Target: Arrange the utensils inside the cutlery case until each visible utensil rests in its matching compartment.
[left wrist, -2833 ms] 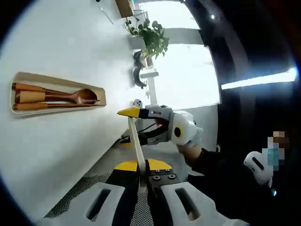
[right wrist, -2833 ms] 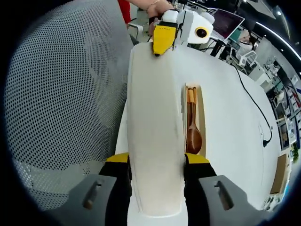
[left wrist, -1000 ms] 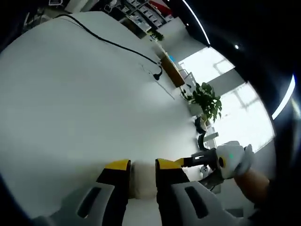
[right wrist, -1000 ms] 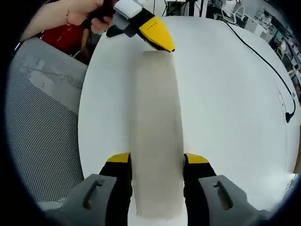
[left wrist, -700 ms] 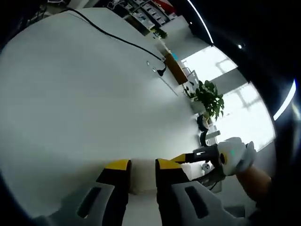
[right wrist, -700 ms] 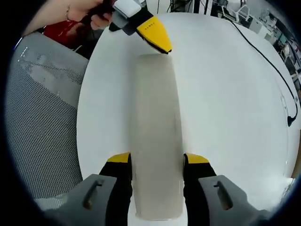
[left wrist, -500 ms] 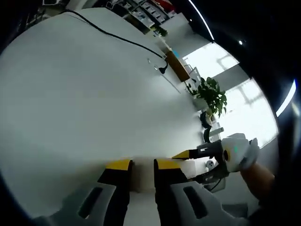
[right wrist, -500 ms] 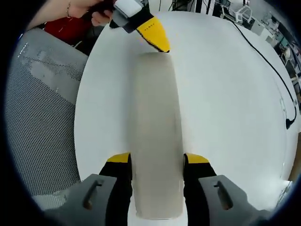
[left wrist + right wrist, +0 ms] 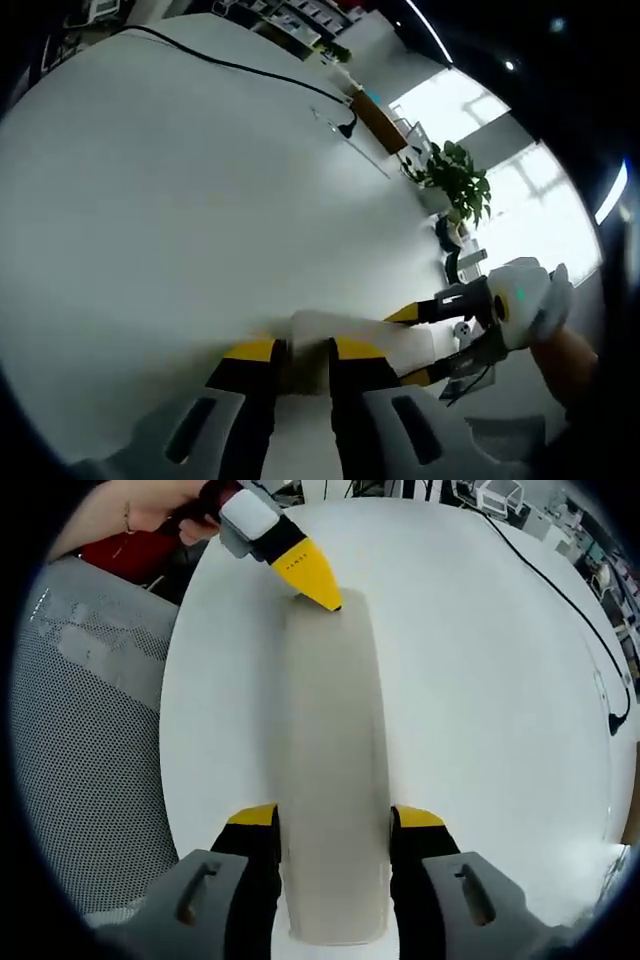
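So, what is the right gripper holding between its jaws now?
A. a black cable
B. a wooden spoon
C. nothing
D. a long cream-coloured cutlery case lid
D: in the right gripper view, the right gripper clamps the near end of the long cream-coloured lid.

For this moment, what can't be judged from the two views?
- Utensils: the lid, held between the right claw jaws in the right gripper view, covers whatever lies under it.
- Left claw's grip on the lid's far end: its tip hides the contact.
- Lid in the left gripper view: the left claw's own jaws hide the near part.
- Cable end: too small.
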Demonstrator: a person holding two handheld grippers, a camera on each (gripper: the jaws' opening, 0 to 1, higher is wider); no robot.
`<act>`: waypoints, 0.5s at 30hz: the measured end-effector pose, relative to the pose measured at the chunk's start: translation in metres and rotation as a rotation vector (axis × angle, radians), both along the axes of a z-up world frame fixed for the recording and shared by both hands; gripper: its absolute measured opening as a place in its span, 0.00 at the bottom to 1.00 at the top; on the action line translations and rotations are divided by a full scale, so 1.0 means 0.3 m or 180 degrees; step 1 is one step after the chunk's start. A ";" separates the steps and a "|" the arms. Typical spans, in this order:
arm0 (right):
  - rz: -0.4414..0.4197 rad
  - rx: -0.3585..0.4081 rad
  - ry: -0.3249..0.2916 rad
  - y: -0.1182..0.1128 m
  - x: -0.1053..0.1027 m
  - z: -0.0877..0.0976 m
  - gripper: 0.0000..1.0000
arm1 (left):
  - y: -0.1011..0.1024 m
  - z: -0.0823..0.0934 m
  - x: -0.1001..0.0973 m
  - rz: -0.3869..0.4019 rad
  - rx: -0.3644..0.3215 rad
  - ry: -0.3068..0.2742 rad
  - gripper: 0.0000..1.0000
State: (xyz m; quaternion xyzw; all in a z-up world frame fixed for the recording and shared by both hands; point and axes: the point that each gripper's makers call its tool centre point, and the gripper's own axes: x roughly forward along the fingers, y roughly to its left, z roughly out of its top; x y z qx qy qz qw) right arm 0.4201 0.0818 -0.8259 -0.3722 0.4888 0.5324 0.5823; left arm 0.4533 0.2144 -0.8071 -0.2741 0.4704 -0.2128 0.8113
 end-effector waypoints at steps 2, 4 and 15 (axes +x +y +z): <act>-0.0019 -0.0029 -0.0031 -0.002 -0.001 0.001 0.41 | 0.001 -0.001 -0.001 -0.0010 0.0026 -0.0013 0.20; 0.0004 -0.0044 -0.0043 -0.008 -0.002 -0.006 0.41 | -0.004 -0.002 -0.003 -0.0015 0.0024 -0.0010 0.20; 0.0065 0.0103 -0.0125 -0.012 0.020 -0.005 0.41 | -0.005 -0.004 -0.002 0.0002 0.0002 -0.0002 0.20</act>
